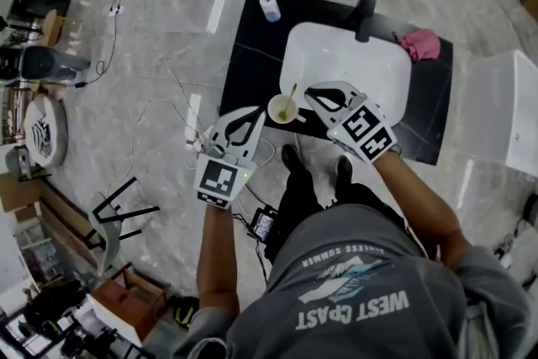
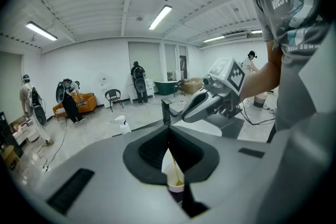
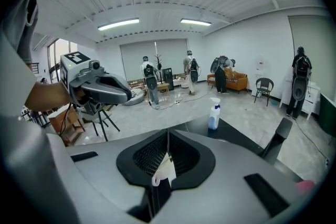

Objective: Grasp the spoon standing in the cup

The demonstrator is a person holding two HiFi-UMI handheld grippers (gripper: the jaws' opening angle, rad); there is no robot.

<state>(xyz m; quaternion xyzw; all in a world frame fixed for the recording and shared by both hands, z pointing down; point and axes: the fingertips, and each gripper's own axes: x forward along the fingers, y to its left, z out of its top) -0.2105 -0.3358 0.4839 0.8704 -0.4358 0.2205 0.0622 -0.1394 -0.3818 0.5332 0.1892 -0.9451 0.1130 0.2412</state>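
Black mat [image 1: 252, 42] on marble floor [image 1: 160, 38], white basin [image 1: 353, 63] on it; cup [image 1: 281, 110] at basin's near-left edge, spoon [image 1: 291, 97] leaning inside. Left gripper [image 1: 256, 116], right gripper [image 1: 310, 94] flank cup, jaws together, empty. We'd part right jaws, straddle handle above rim.

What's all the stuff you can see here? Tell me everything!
round cream cup: one, cream, tray's near edge
yellow spoon: one, yellow, standing in the cup
white tray: one, white, on the table
black table: one, black, under the tray
white spray bottle: one, white, table's far-left corner
pink cloth: one, pink, table's far right
black post: one, black, tray's far edge
left gripper: one, grey, shut, left of cup
right gripper: one, grey, shut, right of cup
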